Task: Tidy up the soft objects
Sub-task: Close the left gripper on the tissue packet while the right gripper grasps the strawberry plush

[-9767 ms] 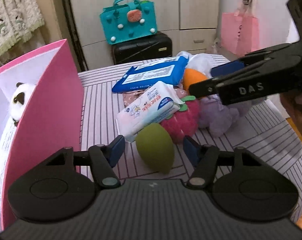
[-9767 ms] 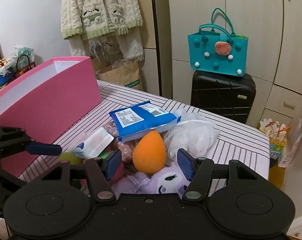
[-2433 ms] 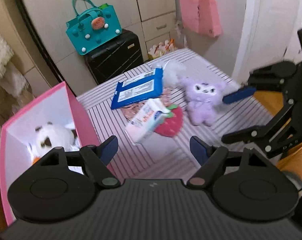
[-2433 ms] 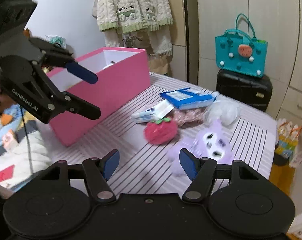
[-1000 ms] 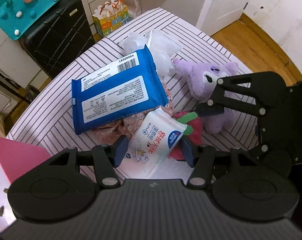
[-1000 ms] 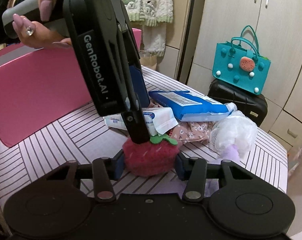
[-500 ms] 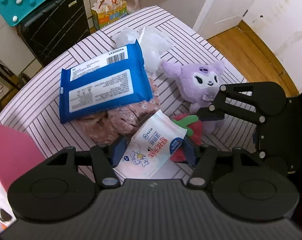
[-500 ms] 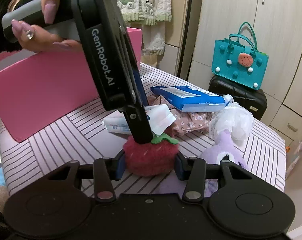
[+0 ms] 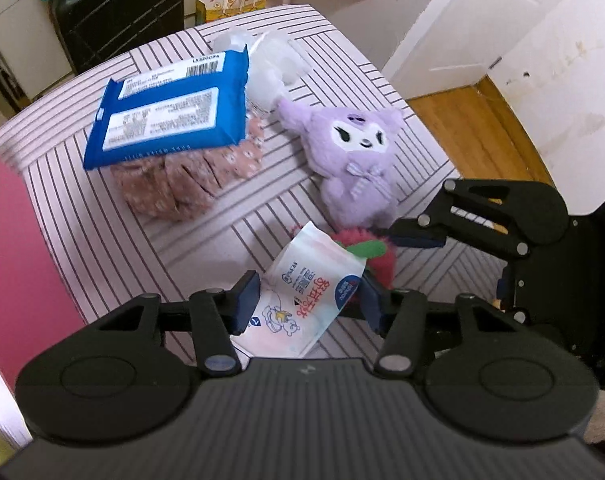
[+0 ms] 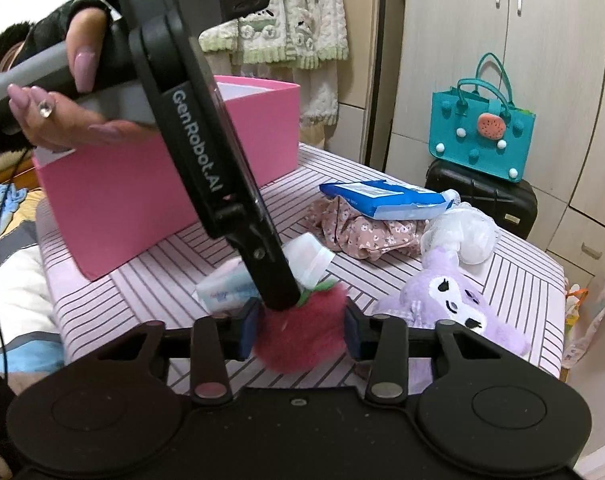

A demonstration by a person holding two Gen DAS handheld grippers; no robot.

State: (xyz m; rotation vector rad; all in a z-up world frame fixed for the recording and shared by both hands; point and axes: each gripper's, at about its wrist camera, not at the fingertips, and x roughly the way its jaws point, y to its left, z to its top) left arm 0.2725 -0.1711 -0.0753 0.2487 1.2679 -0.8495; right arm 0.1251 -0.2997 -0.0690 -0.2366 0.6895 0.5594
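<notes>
My left gripper [image 9: 308,300] is shut on a white wet-wipes pack [image 9: 306,304] and holds it just above the striped table [image 9: 206,240]. My right gripper [image 10: 300,330] is shut on a red plush strawberry [image 10: 302,336], which also shows behind the pack in the left wrist view [image 9: 374,252]. The left gripper's body [image 10: 206,152] crosses the right wrist view down to the strawberry. A purple plush doll [image 9: 354,160] lies to the right, and shows in the right wrist view [image 10: 450,300]. The pink box [image 10: 150,176] stands at the left.
A blue wipes pack [image 9: 170,120] lies on a pink floral cloth [image 9: 182,184] at the table's far side, next to a white mesh puff [image 10: 462,236]. A teal bag [image 10: 482,136] sits on a black suitcase [image 10: 486,204] beyond the table.
Both grippers have drawn back and up a little with their objects: the white pack has come off the floral cloth, and the strawberry sits closer between the right fingers.
</notes>
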